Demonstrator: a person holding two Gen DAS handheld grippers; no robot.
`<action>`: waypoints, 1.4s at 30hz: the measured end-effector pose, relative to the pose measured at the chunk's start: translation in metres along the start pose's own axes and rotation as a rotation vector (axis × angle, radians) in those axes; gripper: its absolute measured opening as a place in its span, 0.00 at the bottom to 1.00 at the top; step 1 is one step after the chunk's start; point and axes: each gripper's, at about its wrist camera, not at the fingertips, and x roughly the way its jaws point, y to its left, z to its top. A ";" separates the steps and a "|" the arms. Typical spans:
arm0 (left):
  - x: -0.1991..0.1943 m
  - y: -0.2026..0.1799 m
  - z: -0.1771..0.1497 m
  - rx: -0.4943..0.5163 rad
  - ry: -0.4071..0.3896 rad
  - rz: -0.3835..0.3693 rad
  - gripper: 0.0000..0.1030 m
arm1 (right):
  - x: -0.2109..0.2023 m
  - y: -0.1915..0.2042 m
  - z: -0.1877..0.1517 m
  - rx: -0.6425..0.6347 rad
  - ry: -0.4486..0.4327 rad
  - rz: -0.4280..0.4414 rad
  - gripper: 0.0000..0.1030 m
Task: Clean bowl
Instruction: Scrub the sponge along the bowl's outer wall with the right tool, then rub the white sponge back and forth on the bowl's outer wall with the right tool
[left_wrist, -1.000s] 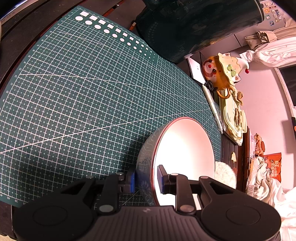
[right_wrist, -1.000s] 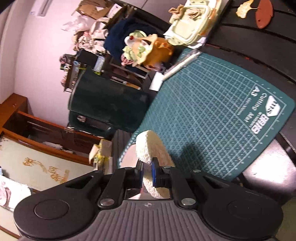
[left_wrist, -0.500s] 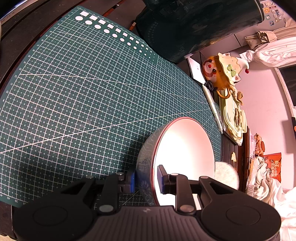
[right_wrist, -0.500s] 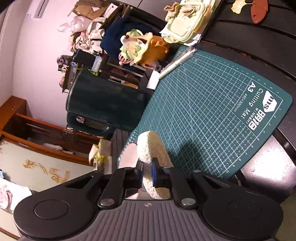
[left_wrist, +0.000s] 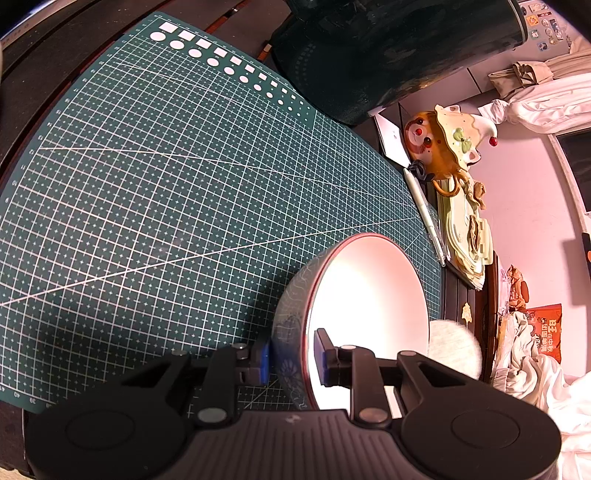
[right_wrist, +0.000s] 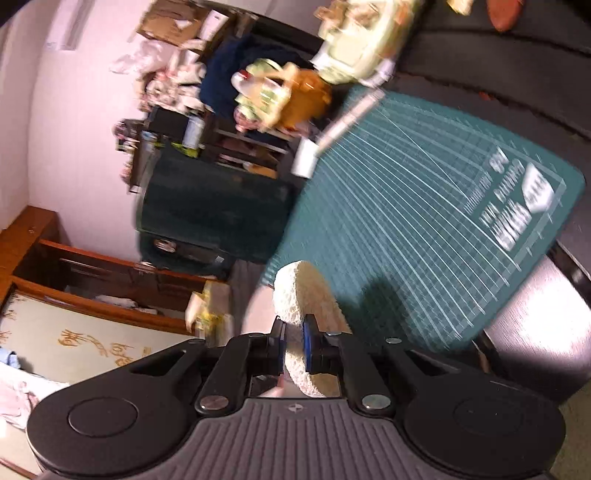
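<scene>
Left jaws clamp the bowl (left_wrist: 354, 317) rim, tilted over my mat (left_wrist: 177, 192). Right jaws pinch the sponge (right_wrist: 306, 317).

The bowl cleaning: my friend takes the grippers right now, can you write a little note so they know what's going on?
Left gripper: shut on the bowl, one of its fingers outside the wall and one inside, holding it tipped on its side over the green cutting mat.
Right gripper: shut on the round white sponge.
Where things are: the sponge sits just beside the bowl's rim, outside it, not inside.
Done: bowl and sponge are both picked up. The bowl's inside looks plain white; I can't tell whether it has been wiped.
Left: bring the sponge into the bowl, wipe the inside, then set both down.
</scene>
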 end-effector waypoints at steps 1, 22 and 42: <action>0.000 0.001 0.000 0.000 0.000 0.000 0.22 | -0.002 0.004 0.002 -0.010 -0.008 0.010 0.09; 0.000 0.000 0.000 -0.001 0.001 0.000 0.22 | 0.008 -0.014 -0.005 0.068 0.036 -0.017 0.09; 0.002 -0.003 0.003 0.006 0.000 0.007 0.22 | -0.001 0.002 0.002 0.005 -0.012 0.003 0.09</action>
